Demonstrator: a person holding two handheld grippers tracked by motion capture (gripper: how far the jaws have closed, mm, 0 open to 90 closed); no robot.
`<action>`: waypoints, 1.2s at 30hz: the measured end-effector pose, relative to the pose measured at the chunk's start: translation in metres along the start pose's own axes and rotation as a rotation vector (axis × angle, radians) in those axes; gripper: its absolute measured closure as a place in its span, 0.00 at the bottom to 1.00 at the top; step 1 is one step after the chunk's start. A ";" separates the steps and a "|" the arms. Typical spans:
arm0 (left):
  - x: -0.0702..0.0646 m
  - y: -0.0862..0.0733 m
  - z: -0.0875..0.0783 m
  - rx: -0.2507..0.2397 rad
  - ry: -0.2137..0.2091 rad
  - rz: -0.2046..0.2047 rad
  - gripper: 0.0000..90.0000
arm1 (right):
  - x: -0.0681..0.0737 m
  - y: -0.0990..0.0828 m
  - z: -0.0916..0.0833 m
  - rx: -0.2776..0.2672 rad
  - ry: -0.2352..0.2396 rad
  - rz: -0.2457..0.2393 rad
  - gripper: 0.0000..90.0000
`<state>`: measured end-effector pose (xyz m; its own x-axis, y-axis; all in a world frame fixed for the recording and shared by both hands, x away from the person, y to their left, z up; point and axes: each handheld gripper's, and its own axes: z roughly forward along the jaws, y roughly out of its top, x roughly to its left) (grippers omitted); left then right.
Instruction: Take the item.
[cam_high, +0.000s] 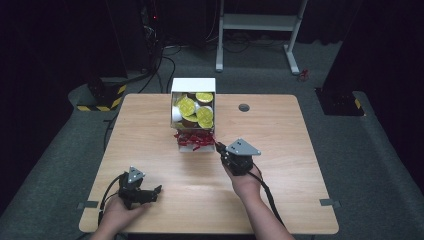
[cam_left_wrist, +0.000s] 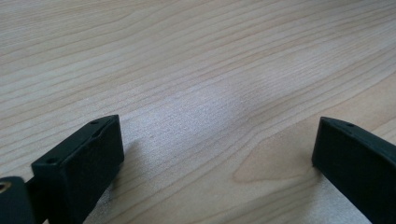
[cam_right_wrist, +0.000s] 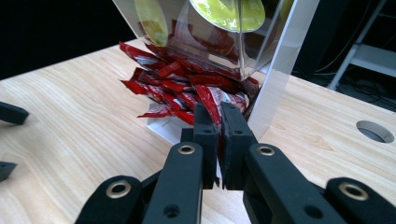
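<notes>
Many red packets (cam_right_wrist: 187, 88), white dispenser (cam_high: 193, 86), yellow-lidded cups (cam_high: 205, 116)

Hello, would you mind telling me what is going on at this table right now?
A person at a wooden table holds a gripper in each hand. The right gripper is shut on a red packet at the tray under a clear dispenser, which also holds yellow-lidded cups. The left gripper rests open on the bare tabletop, holding nothing.

Left tool (cam_high: 150, 192) low, jaws spread wide, right tool (cam_right_wrist: 219, 122) extended forward, jaws pressed together
</notes>
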<state>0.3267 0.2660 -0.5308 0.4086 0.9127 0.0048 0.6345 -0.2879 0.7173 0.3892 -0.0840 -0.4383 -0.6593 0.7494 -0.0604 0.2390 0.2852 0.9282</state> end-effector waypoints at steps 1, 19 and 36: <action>0.000 0.000 0.000 -0.003 -0.002 -0.007 0.03 | 0.000 -0.001 -0.002 -0.004 0.000 0.003 0.97; 0.000 -0.001 -0.001 -0.006 -0.001 -0.009 0.05 | 0.001 -0.009 -0.030 -0.044 0.002 -0.004 0.97; 0.000 -0.001 -0.001 -0.002 -0.004 0.002 0.03 | -0.008 -0.006 -0.050 -0.069 -0.003 0.026 0.98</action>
<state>0.3257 0.2663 -0.5308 0.4124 0.9110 0.0033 0.6327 -0.2889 0.7185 0.3576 -0.1213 -0.4248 -0.6517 0.7576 -0.0373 0.2062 0.2242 0.9525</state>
